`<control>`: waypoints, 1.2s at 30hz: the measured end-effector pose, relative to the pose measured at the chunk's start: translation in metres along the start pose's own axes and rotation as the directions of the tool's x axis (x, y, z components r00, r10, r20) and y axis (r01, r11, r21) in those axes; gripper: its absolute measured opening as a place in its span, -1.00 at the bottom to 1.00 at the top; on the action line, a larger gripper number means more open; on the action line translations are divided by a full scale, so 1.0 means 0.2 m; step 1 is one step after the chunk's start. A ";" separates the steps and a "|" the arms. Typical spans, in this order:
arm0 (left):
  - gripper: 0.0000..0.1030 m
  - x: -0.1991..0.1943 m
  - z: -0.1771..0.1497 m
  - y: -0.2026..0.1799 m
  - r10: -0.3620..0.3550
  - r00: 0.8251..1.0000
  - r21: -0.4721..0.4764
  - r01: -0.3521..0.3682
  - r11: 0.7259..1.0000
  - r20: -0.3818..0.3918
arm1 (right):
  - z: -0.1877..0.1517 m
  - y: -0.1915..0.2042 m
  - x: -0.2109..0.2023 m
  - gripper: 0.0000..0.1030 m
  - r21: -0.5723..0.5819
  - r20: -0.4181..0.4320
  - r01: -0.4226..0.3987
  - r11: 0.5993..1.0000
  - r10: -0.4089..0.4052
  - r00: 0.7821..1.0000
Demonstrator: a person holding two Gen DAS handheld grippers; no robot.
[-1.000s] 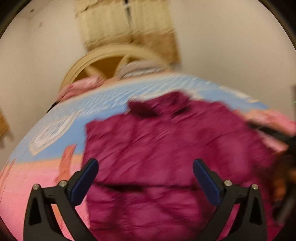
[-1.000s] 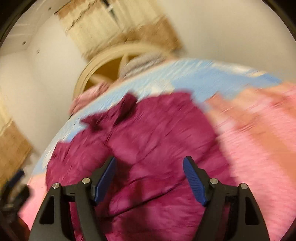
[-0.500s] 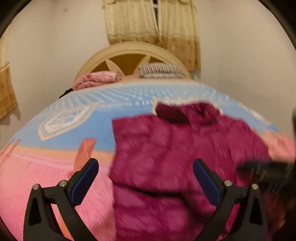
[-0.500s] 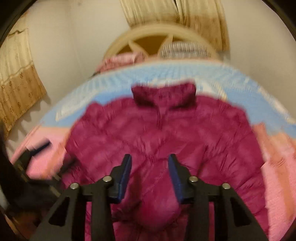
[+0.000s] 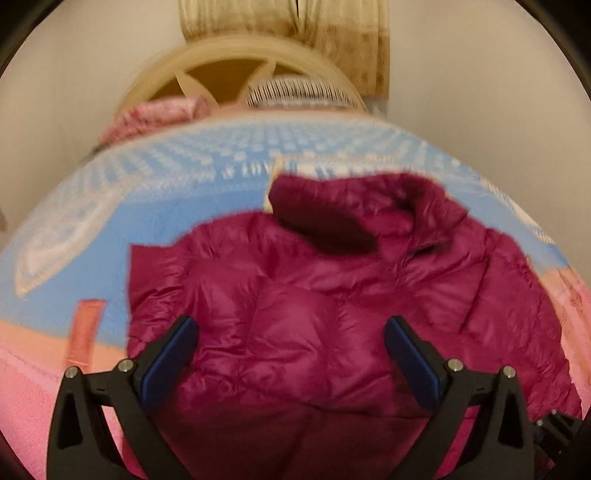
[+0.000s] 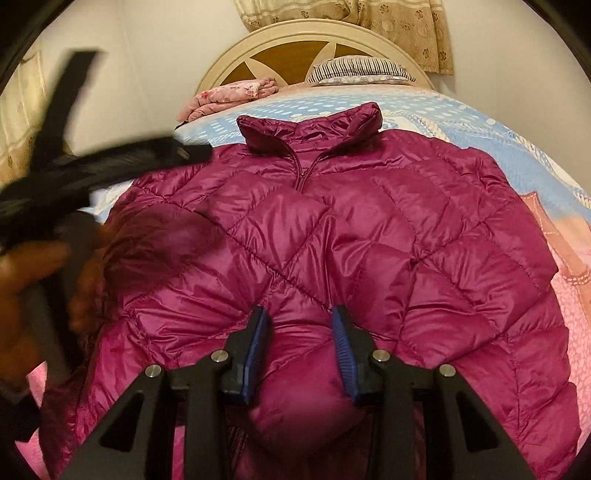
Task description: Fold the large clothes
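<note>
The magenta quilted jacket (image 6: 332, 236) lies front-up on my bed's blue and pink bedspread (image 6: 517, 147), collar (image 6: 310, 125) toward the headboard (image 6: 314, 44) and zip partly open below the collar.

Right wrist view: my right gripper (image 6: 301, 354) is clenched on a puffed fold of the jacket near its lower middle; the blue pads (image 6: 258, 350) press in from both sides, and the bulge of fabric fills the gap between them. The hem below this fold is cut off by the frame edge and by my own black fingers.

At the left of this view, my left gripper (image 6: 110, 162) and the hand (image 6: 33, 280) holding it appear only as a dark motion smear over the jacket's sleeve side; their outline cannot be read here.

Left wrist view: my left gripper (image 5: 290, 354) stands released, jaws wide apart above the jacket, with nothing between the pads. The whole view is blurred, so quilting and zip are hard to make out.

Behind the bed: a striped pillow (image 6: 362, 70), a pink floral bundle (image 6: 229, 96), and a curtain (image 6: 351, 14).
</note>
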State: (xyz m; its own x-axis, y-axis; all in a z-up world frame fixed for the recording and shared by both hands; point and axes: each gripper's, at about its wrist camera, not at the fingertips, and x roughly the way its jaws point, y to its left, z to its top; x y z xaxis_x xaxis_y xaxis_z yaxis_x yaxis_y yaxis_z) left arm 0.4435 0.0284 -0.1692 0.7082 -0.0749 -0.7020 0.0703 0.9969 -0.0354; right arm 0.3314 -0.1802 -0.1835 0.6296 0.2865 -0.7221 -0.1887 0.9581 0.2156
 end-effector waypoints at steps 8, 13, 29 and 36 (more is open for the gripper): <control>1.00 0.16 -0.07 0.10 -0.098 0.991 -0.091 0.089 0.992 -0.096 | -0.01 0.02 -0.01 -0.26 -0.012 0.002 0.003 1.000 -0.003 1.000; 1.00 0.07 -0.06 0.07 -0.067 0.996 -0.065 0.063 0.996 -0.055 | -0.01 0.02 0.00 -0.26 -0.018 0.000 0.013 1.000 -0.013 1.000; 1.00 0.26 0.07 0.12 -0.025 0.996 -0.208 0.008 0.978 -0.082 | -0.01 0.02 -0.01 -0.26 -0.011 0.015 0.006 1.000 -0.006 1.000; 1.00 0.28 0.07 0.09 0.002 0.995 -0.154 -0.018 0.988 -0.102 | -0.02 0.03 -0.01 -0.25 -0.018 0.016 0.009 1.000 -0.009 1.000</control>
State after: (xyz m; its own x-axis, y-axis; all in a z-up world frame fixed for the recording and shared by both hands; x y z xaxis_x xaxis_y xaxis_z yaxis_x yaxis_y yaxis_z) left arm 0.4947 0.0412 -0.1996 0.6327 -0.0697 -0.7713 -0.0515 0.9900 -0.1317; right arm 0.3269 -0.1757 -0.1838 0.6434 0.2779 -0.7133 -0.1965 0.9605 0.1969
